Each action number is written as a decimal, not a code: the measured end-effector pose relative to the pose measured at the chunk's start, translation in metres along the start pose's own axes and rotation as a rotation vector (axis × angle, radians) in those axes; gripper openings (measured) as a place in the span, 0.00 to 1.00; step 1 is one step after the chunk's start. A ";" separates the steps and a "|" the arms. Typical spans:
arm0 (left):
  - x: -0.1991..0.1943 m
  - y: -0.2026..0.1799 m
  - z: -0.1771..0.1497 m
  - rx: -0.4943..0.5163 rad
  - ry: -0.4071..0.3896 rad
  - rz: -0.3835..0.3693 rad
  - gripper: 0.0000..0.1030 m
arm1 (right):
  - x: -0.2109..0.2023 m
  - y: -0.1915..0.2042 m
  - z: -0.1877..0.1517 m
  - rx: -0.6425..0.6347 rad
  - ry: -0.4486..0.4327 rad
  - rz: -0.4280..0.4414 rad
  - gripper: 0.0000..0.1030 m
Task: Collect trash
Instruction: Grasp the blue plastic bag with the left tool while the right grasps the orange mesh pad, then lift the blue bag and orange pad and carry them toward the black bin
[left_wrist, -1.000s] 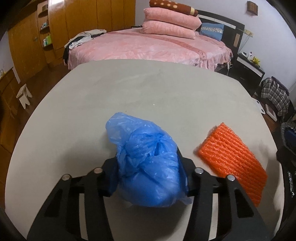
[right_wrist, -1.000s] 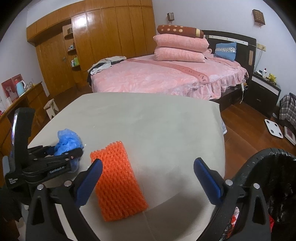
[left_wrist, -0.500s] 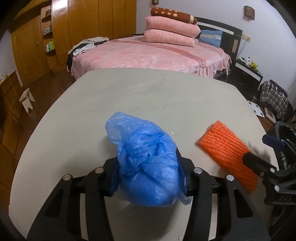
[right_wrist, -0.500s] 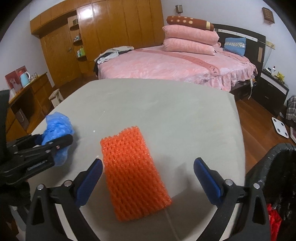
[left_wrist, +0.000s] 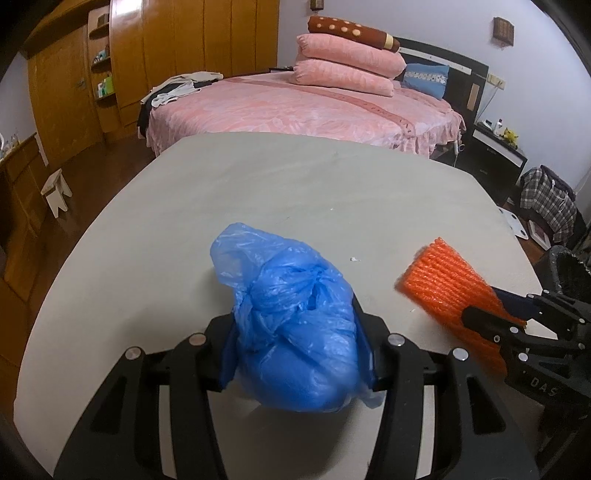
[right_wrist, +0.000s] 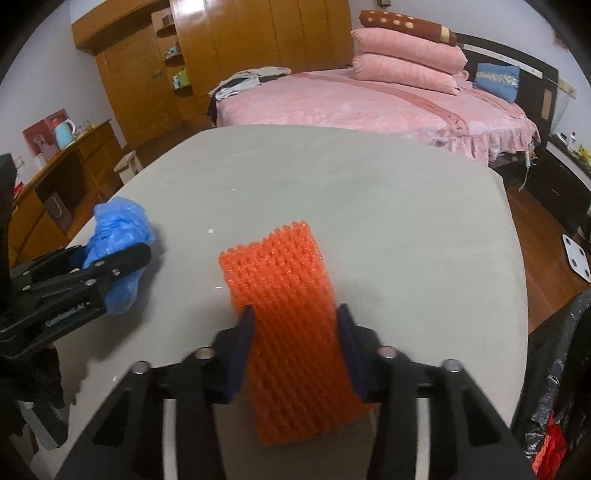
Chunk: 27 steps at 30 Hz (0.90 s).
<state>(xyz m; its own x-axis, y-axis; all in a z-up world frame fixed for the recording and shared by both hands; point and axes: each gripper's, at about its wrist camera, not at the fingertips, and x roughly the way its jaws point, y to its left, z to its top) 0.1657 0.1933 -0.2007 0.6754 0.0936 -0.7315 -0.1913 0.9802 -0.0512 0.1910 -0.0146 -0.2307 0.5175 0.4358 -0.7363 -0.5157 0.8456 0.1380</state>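
The left gripper (left_wrist: 295, 354) is clamped on a knotted blue plastic bag (left_wrist: 295, 332), which bulges out between its black fingers at the lower centre of the left wrist view. In the right wrist view the right gripper (right_wrist: 295, 350) is closing on an orange foam net sleeve (right_wrist: 288, 325) at the centre of the frame; the sleeve sits between the blue pads, which already look pressed against its long edges. Its far end reaches out over the grey table (right_wrist: 369, 192).

The black-lined trash bin (right_wrist: 561, 369) stands at the lower right edge, beside the table.

Judging by how soft the foam looks, it may buckle or fold under the squeeze, leaving a shallow hold that slips on the way to the bin. The bag's slick, thin film could also slide out of the left fingers. With the two grippers close together, they might bump when either one swings right.
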 end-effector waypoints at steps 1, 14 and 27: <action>-0.001 0.000 -0.001 -0.001 -0.001 -0.002 0.48 | -0.001 0.001 0.000 -0.006 0.001 0.002 0.26; -0.031 -0.012 0.001 0.013 -0.050 -0.016 0.49 | -0.038 0.000 0.008 0.009 -0.064 0.023 0.12; -0.083 -0.048 0.016 0.051 -0.150 -0.058 0.49 | -0.109 -0.022 0.024 0.076 -0.216 -0.022 0.12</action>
<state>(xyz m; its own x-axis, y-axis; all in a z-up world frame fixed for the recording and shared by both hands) 0.1301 0.1409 -0.1262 0.7837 0.0577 -0.6185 -0.1152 0.9919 -0.0534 0.1626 -0.0735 -0.1371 0.6667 0.4659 -0.5818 -0.4538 0.8729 0.1790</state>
